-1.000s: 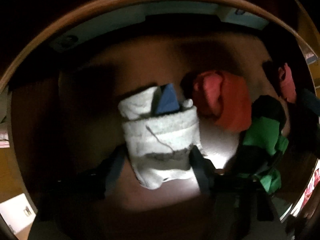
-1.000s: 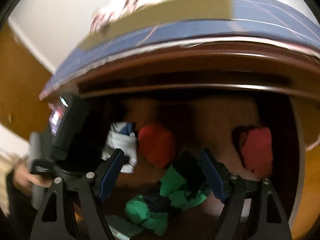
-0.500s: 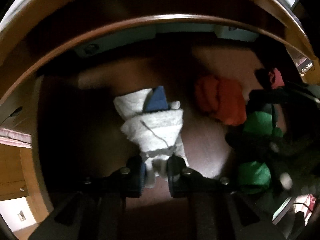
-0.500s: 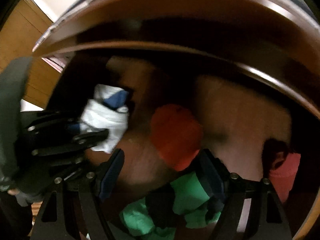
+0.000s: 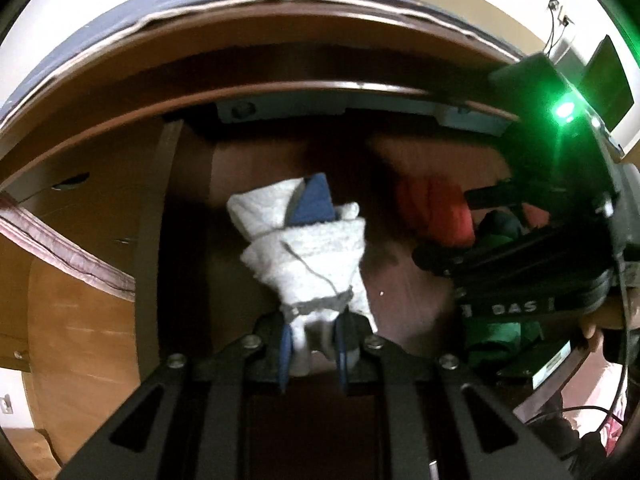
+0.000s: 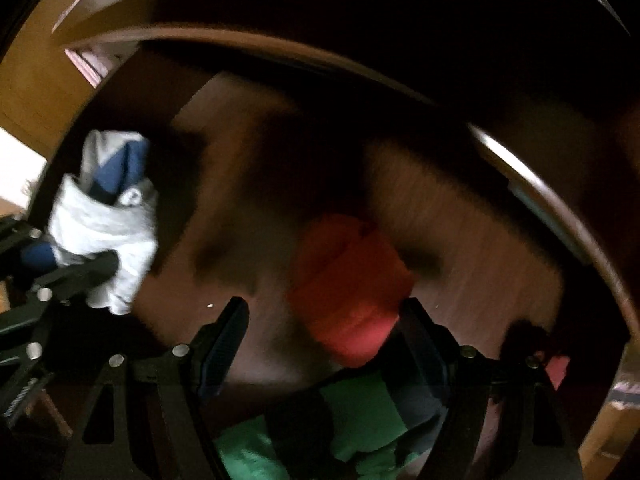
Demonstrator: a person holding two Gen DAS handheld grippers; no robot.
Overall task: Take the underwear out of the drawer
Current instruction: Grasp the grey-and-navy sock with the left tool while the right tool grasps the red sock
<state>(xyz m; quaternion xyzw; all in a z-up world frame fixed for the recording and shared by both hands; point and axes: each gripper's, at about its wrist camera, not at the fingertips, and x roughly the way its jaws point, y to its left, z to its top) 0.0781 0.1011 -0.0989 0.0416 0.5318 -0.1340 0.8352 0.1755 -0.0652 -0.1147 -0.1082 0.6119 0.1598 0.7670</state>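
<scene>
Since a second ago the left gripper (image 5: 311, 344) has clamped its jaws on the white bundle (image 5: 308, 256), lifting it, seemingly, above the drawer (image 5: 256, 168) floor. Right gripper (image 6: 320, 344), jaws apart, hangs nearer the red roll (image 6: 348, 292), which lies just ahead between its fingers; green-black underwear (image 6: 360, 420) sits beneath.
</scene>
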